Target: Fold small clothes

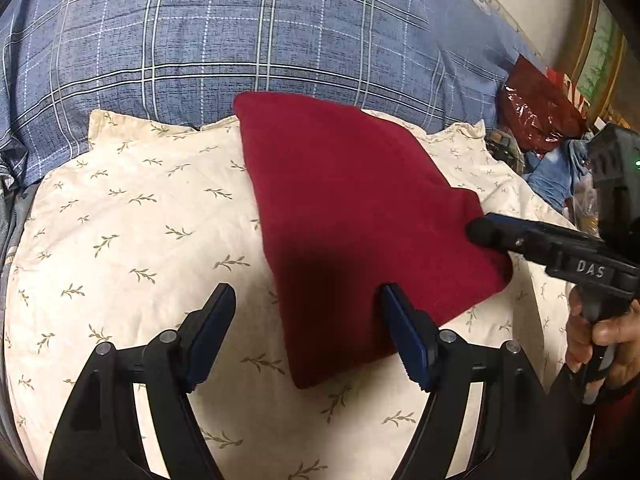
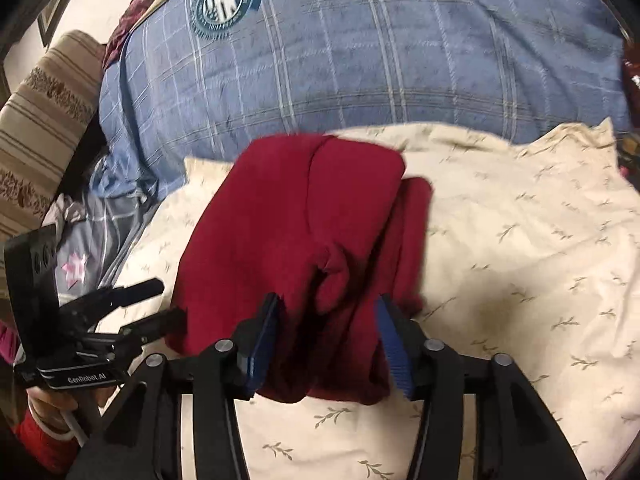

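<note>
The left gripper [image 1: 306, 334] hangs with its jaws spread wide and nothing pinched; one finger stands over the bare cream sheet [image 1: 120, 216], the other over the near left edge of the red garment [image 1: 352, 200], and no cloth is caught between the pads. That garment lies folded into a rough slab on the middle of the sheet, its far corner reaching toward the blue plaid quilt [image 1: 240, 32]. The step in hand looks like a release after a fold, so the sound thing would be to lift both tools straight off without dragging a pad across the top layer (knit of this kind probably clings and pulls askew). The right gripper [image 2: 328, 328] stands about half open, straddling the near end of the garment, where a loose bunched fold sits between the fingers; the pads do not appear to press on it, though the blur leaves some doubt. In the right wrist view a narrower strip pokes out along the garment's right edge, so that side likely wants tucking or smoothing next. There is open sheet to the left, to the right and along the near edge for moving; the far edge is hemmed in by the quilt, and the right far corner is crowded with a shiny red bag [image 1: 536, 112].
</note>
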